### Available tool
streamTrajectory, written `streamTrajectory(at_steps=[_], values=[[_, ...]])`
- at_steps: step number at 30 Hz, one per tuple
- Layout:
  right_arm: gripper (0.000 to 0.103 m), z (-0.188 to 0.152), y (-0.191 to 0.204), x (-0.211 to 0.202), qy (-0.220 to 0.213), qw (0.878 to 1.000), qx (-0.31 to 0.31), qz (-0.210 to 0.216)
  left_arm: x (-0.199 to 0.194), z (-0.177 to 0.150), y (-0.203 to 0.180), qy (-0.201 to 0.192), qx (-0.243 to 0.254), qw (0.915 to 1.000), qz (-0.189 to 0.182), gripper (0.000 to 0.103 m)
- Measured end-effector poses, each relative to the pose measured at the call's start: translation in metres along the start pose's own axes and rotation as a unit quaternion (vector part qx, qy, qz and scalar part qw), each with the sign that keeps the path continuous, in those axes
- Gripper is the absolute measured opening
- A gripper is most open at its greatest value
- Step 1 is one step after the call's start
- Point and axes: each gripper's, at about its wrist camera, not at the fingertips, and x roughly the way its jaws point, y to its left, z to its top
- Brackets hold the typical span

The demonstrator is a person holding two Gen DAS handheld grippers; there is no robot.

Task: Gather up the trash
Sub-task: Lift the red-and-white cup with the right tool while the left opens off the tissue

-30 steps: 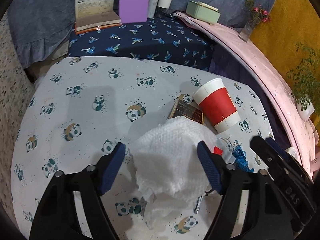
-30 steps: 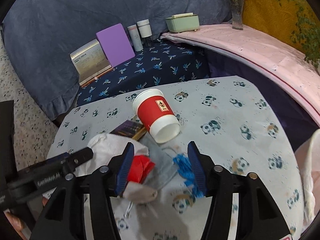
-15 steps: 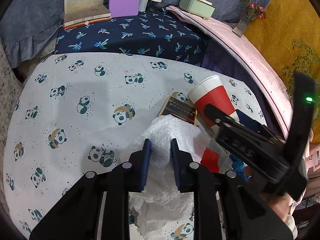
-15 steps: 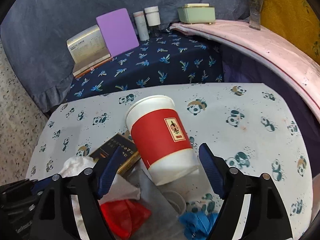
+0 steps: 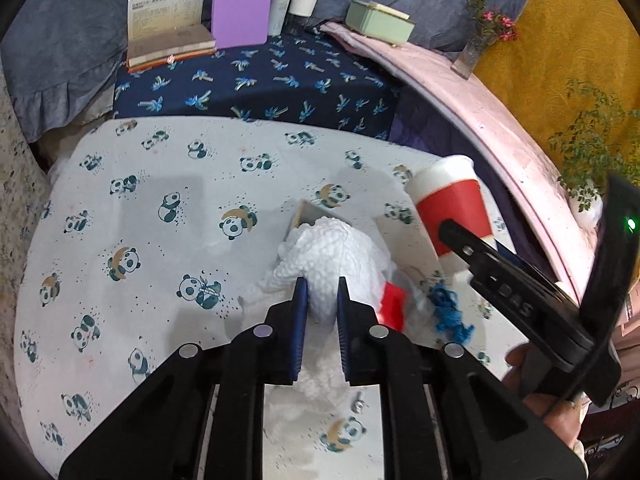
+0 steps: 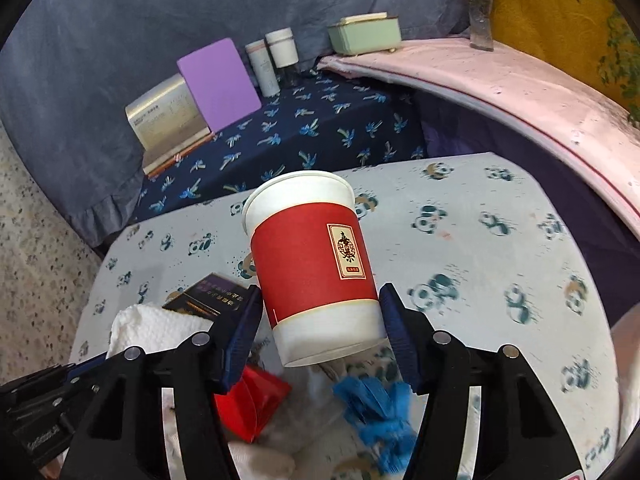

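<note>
Trash pile sits near the front edge of the panda cloth [image 5: 160, 184]. Tissue [image 5: 336, 256] is a crumpled white wad at the pile's left side. Left gripper [image 5: 322, 300] has just been closing and now pinches the tissue: both blue pads press into the wad, only a narrow gap left between them.

Cup [image 6: 312, 264], red sleeve and white rim, lies tilted with its base toward the right-wrist camera and its mouth pointing away, at the pile's right side. Right gripper [image 6: 322, 312] has just been closing in from wider; the cup's base end is between the jaws. Left pad looks to touch the sleeve; right pad is at the cup's edge, contact not certain. Can't tell if the grip is firm.

Rest of the pile: dark box [image 6: 208, 296] partly under the tissue, just left of the cup; red wrapper [image 6: 252, 404] and blue scrap [image 6: 376, 412] below the cup, nearer the grippers.

Behind the panda cloth: navy palm-print cloth [image 5: 256, 84] carrying a book [image 5: 168, 28], purple pad [image 5: 240, 4] and two white jars [image 5: 296, 4]. Green box [image 5: 378, 22] and a flower vase [image 5: 480, 40] on the pink surface to the right.
</note>
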Motion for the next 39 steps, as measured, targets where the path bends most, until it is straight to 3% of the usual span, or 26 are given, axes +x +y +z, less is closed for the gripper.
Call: streamTrajectory(at_steps=[12,17,19,20,22,24,32,39], values=[[0.058,-0.038,-0.025,-0.111,-0.050,0.998,0.020,-0.021,-0.069,-0.020,-0.049,-0.044,0.036,0.9981,-0.021,0.012],[0.058,-0.059,-0.037,-0.144,-0.056,0.998,0.030,-0.024,-0.081,-0.040,-0.062,-0.046,0.043,0.9978,-0.020,0.012],[0.058,-0.069,-0.041,-0.153,-0.053,0.998,0.033,-0.026,-0.080,-0.050,-0.059,-0.042,0.041,0.9982,-0.013,0.018],[0.058,-0.073,-0.043,-0.156,-0.052,0.998,0.034,-0.028,-0.078,-0.054,-0.056,-0.038,0.037,0.9985,-0.009,0.021],[0.058,-0.083,-0.046,-0.162,-0.050,0.998,0.035,-0.031,-0.075,-0.062,-0.047,-0.034,0.027,0.9991,-0.001,0.039],[0.058,-0.092,-0.047,-0.166,-0.048,0.998,0.035,-0.036,-0.070,-0.068,-0.033,-0.032,0.019,0.9993,0.009,0.043],[0.058,-0.109,-0.046,-0.162,-0.038,0.998,0.037,-0.038,-0.044,-0.057,0.013,-0.014,-0.018,0.9993,0.029,0.043],[0.058,-0.107,-0.044,-0.150,-0.031,0.998,0.031,-0.035,-0.022,-0.048,0.004,0.000,-0.013,0.9999,0.006,0.043]])
